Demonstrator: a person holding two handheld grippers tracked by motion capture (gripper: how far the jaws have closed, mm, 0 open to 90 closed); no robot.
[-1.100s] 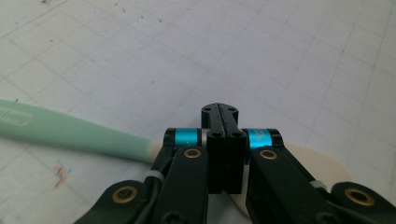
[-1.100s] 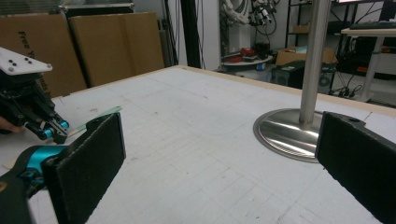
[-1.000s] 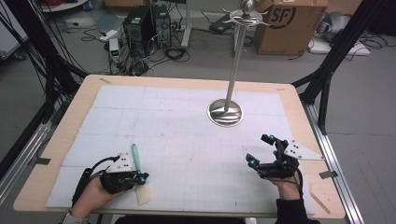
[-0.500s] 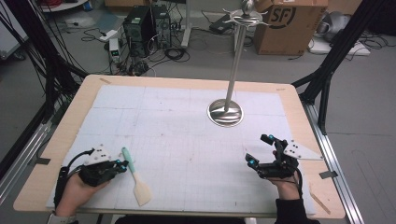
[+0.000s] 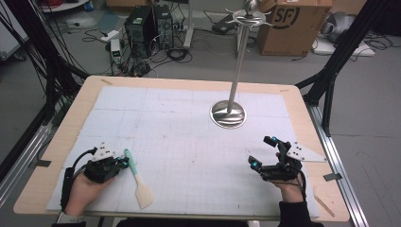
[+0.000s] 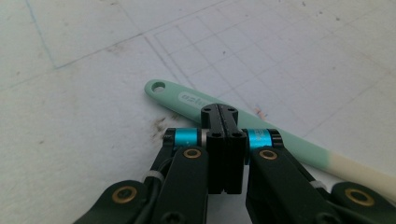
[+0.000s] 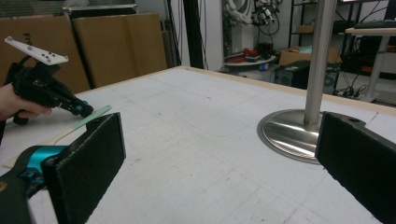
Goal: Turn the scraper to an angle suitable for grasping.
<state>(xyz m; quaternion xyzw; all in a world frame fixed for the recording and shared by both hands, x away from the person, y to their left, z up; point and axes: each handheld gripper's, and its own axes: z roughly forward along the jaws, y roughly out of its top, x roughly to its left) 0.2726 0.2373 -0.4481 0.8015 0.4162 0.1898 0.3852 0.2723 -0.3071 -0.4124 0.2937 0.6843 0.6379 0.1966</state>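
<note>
A spatula (image 5: 134, 171) with a mint-green handle and a cream blade lies flat on the white mat near the front left. My left gripper (image 5: 124, 162) is shut with nothing between its jaws, and its tips sit right at the left side of the handle. In the left gripper view the joined jaws (image 6: 219, 112) overlap the green handle (image 6: 285, 142); whether they touch it I cannot tell. My right gripper (image 5: 261, 152) rests open at the front right, its wide black pads (image 7: 88, 158) apart over bare mat. From there the left gripper (image 7: 79, 109) and the spatula (image 7: 91, 116) show far off.
A tall metal stand (image 5: 239, 56) rises from a round shiny base (image 5: 228, 114) at the back centre-right of the white gridded mat (image 5: 189, 142). The wooden table edge (image 5: 326, 189) frames the mat. Boxes, computers and cables sit on the floor beyond.
My left hand has drawn left, off the spatula's middle to its handle side. The handle end has swung a little to the left; the blade stayed. The right hand has kept still.
</note>
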